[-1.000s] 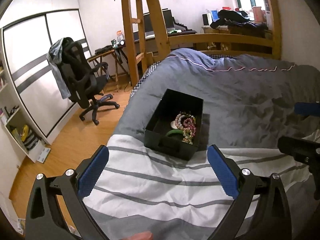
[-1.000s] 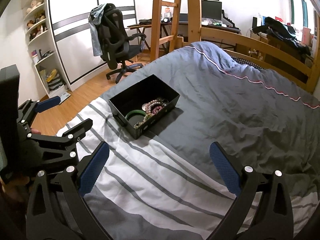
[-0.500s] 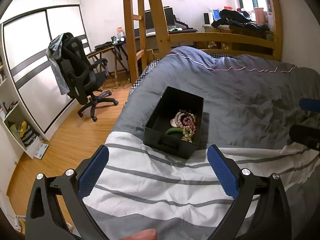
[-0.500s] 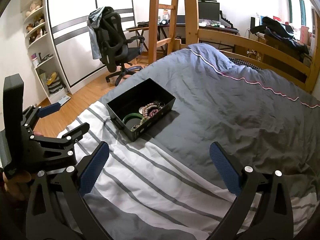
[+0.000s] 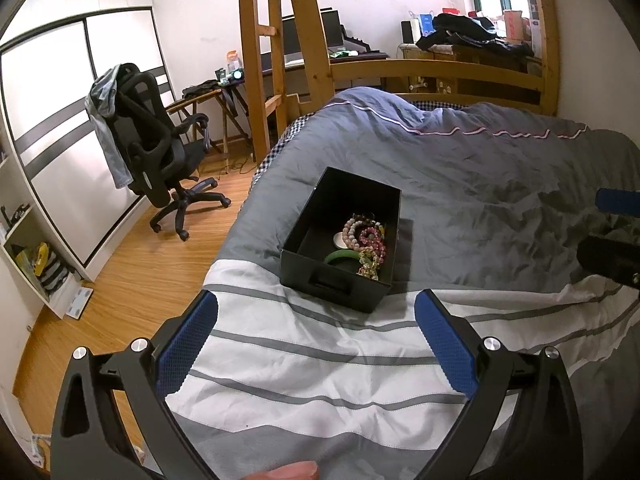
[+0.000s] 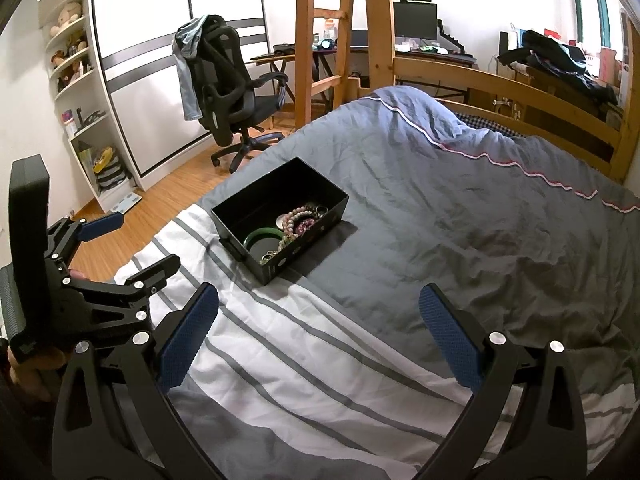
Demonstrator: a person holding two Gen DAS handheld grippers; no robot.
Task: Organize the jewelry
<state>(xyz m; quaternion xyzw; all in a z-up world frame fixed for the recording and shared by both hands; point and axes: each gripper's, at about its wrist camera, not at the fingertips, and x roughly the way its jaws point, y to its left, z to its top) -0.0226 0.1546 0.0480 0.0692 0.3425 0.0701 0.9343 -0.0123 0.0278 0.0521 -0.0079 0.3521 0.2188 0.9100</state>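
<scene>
Black open-top box [image 5: 340,240], centre of both views, on the bed's grey duvet [image 5: 480,168] at the edge of a striped white sheet [image 5: 320,368]: holds all visible jewelry, namely a green bangle [image 6: 262,236], bead bracelets [image 5: 364,236] and small pieces heaped along one wall. No jewelry shows loose on the bedding, which fits either a finished gathering or a heap awaiting sorting. Left gripper [image 5: 316,344] and right gripper [image 6: 318,340], lower frame: jaws spread wide, nothing held.

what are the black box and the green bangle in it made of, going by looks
Black box: looks like matte moulded plastic, going by its thin straight walls and cut-out handle slot; stiff card is possible.
Green bangle: glossy, smooth solid ring with a deep green sheen, so jade-like stone or glass; coloured resin can't be ruled out.
</scene>
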